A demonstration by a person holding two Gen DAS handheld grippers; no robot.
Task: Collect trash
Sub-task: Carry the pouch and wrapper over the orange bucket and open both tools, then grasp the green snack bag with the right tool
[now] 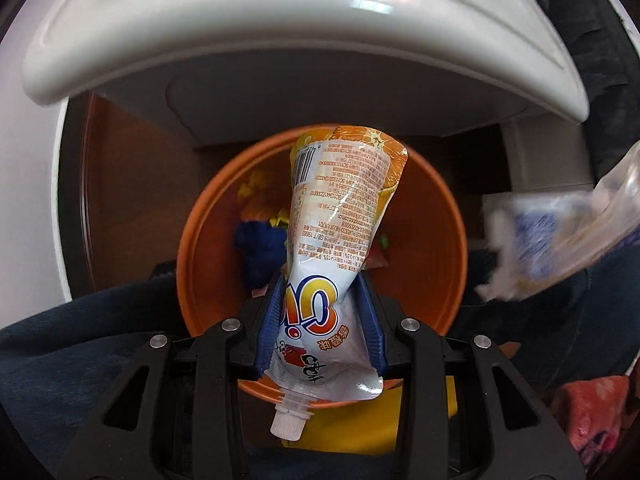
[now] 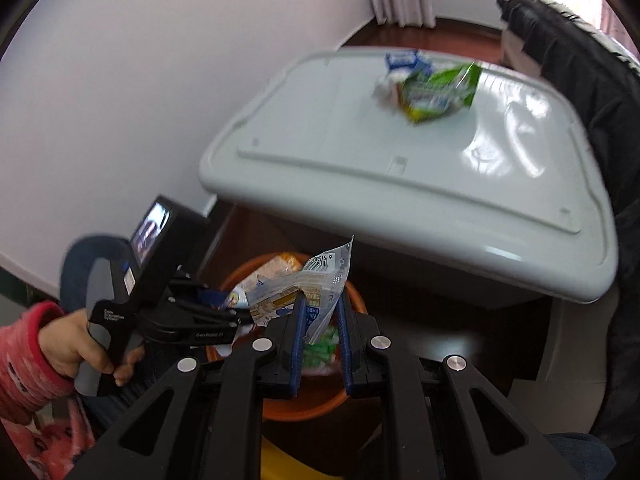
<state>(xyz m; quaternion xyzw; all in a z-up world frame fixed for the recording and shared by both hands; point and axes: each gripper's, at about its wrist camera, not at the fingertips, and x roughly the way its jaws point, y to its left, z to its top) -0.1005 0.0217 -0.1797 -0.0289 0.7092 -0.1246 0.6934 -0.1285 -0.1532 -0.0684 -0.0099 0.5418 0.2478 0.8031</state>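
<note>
My left gripper [image 1: 322, 280] is shut on an orange-and-white drink pouch [image 1: 340, 208], white cap toward the camera. The pouch hangs over an orange bin [image 1: 440, 220] with colourful trash inside. In the right wrist view my right gripper [image 2: 322, 300] is shut on a crumpled clear plastic wrapper [image 2: 304, 284] above the same bin [image 2: 304, 408]. That wrapper [image 1: 560, 240] shows blurred at the right of the left wrist view. The left gripper [image 2: 228, 304] sits just left of the right one, held by a hand [image 2: 72, 344] in a red sleeve.
A white plastic table [image 2: 360, 152] overhangs the bin's far side. On it lie a green packet [image 2: 440, 88] and a blue-and-white carton [image 2: 404, 60]. A black jacket [image 2: 580, 60] hangs at the right. Something yellow [image 1: 360, 428] lies under the bin's near rim.
</note>
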